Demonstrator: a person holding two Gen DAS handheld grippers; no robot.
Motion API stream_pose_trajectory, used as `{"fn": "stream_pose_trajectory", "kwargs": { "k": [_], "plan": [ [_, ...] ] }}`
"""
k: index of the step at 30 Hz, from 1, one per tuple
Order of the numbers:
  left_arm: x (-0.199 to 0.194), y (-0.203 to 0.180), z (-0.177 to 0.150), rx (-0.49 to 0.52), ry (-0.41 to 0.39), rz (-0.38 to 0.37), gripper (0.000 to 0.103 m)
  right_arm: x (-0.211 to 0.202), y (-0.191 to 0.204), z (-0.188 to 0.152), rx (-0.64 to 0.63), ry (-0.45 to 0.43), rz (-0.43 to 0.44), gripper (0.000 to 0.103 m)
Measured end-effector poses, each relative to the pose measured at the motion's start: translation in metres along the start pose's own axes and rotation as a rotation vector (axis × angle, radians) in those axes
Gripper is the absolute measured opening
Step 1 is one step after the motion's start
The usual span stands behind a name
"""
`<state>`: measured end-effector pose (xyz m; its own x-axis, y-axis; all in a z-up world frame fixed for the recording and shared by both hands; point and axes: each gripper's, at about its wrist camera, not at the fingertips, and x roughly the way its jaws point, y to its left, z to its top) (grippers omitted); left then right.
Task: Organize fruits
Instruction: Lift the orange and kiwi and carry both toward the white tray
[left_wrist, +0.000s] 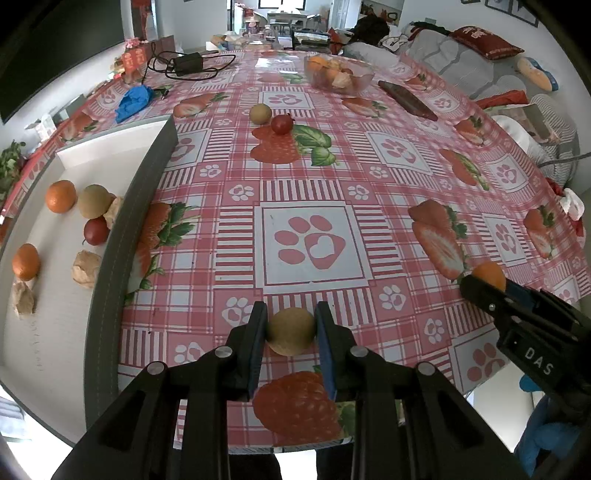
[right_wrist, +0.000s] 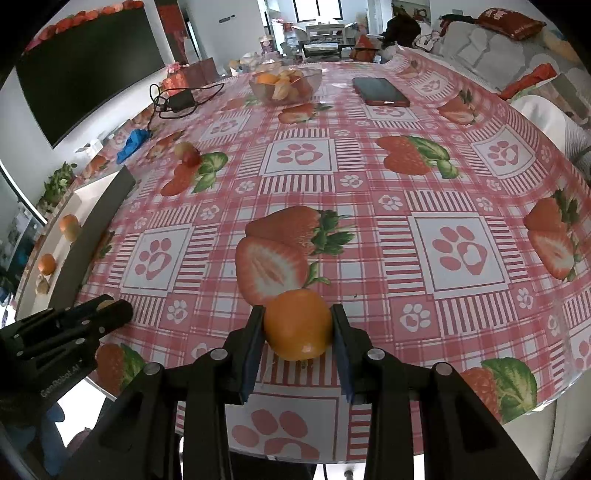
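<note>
The left tool (left_wrist: 291, 328) is clamped on a small tan, rough-skinned round fruit (left_wrist: 291, 331), likely a longan, its blue pads pressing both sides; the right tool (right_wrist: 298, 326) likewise grips an orange (right_wrist: 298, 324) between its pads. Both fruits sit low over the near edge of the worktop (left_wrist: 369, 206), and whether they rest on the cloth or are just lifted cannot be told. The step in hand looks like carrying each fruit to the white tray (left_wrist: 62, 295) with its dark rim, which lies to the left of the left tool and already holds oranges, a tan fruit, a red fruit and papery husked ones. To do it well, lift straight up before swinging sideways so the fruit clears the raised rim, and keep the squeeze steady, since round fruit can roll out of flat pads. The left tool is nearer the tray, so it should go first, leaving room for the right one, well off to its right, to follow without crossing. Ahead of the left tool another tan fruit (left_wrist: 260, 113) and a red fruit (left_wrist: 282, 124), touching each other, wait on the cloth.
</note>
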<state>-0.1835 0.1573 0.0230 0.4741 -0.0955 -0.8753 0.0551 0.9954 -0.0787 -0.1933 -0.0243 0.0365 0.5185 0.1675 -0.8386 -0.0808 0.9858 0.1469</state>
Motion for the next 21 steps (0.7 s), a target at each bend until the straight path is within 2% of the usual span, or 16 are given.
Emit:
{"fn": "stream_pose_trajectory", "kwargs": {
  "k": [7, 11, 17, 21],
  "plan": [
    [-0.004, 0.004, 0.003, -0.025, 0.01, -0.034, 0.029, 0.0, 0.0, 0.003, -0.001, 0.011, 0.004, 0.036],
    [-0.017, 0.016, 0.012, -0.046, -0.02, -0.053, 0.029, 0.0, -0.002, 0.01, 0.018, 0.017, 0.021, 0.036],
    [-0.042, 0.047, 0.029, -0.099, -0.064, -0.074, 0.029, -0.006, 0.006, 0.03, 0.014, 0.005, 0.058, 0.036],
    [-0.06, 0.077, 0.036, -0.133, -0.115, -0.035, 0.029, -0.011, 0.024, 0.045, -0.025, -0.004, 0.095, 0.036]
  ]
}}
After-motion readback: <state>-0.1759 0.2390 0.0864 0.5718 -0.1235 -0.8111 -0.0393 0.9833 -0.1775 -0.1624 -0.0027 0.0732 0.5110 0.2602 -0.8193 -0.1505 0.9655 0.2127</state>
